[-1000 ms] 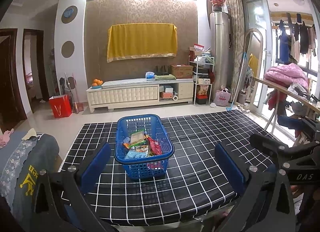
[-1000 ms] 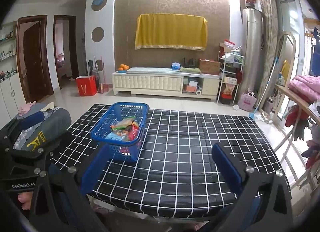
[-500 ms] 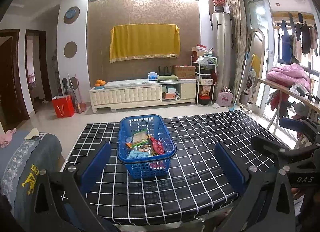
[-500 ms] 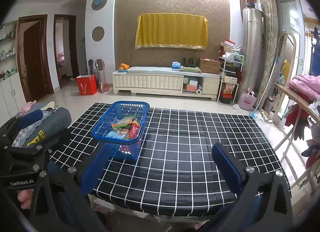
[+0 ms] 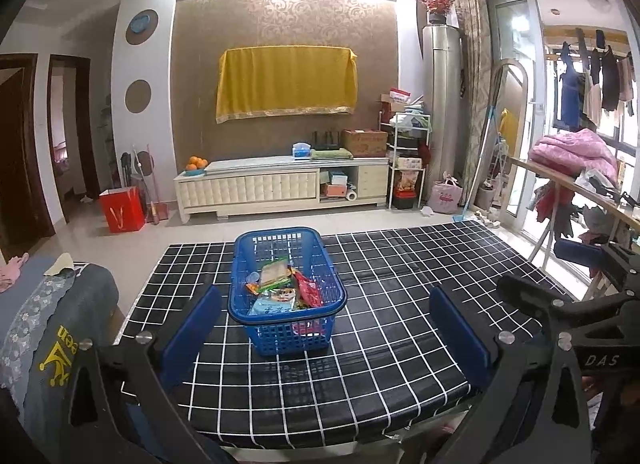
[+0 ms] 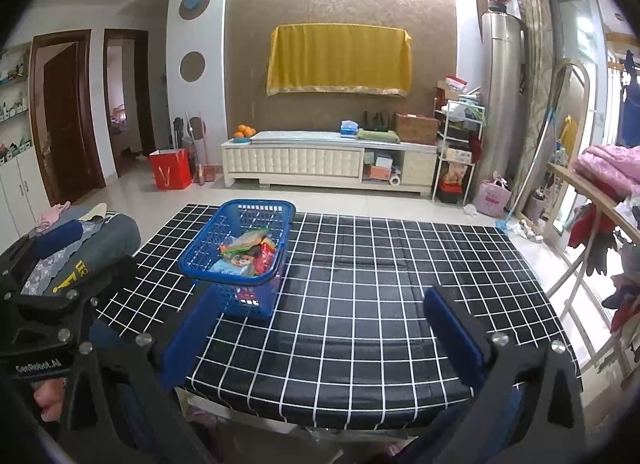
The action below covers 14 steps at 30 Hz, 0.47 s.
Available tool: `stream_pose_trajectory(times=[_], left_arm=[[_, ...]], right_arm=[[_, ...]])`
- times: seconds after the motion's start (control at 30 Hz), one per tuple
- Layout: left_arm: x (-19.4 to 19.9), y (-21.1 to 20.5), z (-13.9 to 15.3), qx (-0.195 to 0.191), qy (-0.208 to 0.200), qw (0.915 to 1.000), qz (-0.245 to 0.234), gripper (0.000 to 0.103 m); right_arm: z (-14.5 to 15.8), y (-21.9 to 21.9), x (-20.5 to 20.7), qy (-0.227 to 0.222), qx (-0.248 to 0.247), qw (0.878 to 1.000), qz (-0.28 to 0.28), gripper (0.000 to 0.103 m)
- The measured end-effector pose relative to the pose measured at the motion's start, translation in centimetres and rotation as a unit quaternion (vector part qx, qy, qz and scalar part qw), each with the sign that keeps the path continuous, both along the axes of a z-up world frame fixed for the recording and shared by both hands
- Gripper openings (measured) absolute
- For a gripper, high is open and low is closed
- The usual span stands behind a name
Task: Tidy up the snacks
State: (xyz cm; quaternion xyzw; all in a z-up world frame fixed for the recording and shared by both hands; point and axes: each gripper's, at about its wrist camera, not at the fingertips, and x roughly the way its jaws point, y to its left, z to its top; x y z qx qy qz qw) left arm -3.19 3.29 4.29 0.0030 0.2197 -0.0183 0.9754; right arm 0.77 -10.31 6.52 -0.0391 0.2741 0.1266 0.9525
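A blue plastic basket (image 5: pixel 285 289) (image 6: pixel 240 252) stands on the table with the black, white-gridded cloth (image 5: pixel 400 304) (image 6: pixel 380 284). Several snack packets (image 5: pixel 282 290) (image 6: pixel 248 254) lie piled inside it. My left gripper (image 5: pixel 325 328) hovers open over the near table edge, just short of the basket, with nothing between its blue pads (image 5: pixel 192 332). My right gripper (image 6: pixel 320 338) is open too, empty, to the right of the basket and nearer the table's front. Each gripper's body shows at the edge of the other's view.
A grey cushion with clothes (image 5: pixel 44 324) (image 6: pixel 80 240) lies left of the table. A railing with hanging clothes (image 5: pixel 580 184) runs along the right. Beyond the table are a white TV cabinet (image 5: pixel 280 188), a red bag (image 5: pixel 122 210) and a metal shelf (image 5: pixel 406 160).
Both views have drifted slightly; the basket sits a little further right in the left wrist view. Both grippers stay open and empty.
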Motion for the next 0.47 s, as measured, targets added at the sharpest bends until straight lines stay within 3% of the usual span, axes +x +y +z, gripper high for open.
stream_pose_trajectory(times=[0.47], left_arm=[[-0.31,-0.42,-0.12,0.005,0.0,0.9999,-0.011,0.102]], right_arm=[[-0.08,-0.08,-0.07,0.003,-0.001,1.0,-0.002,0.103]])
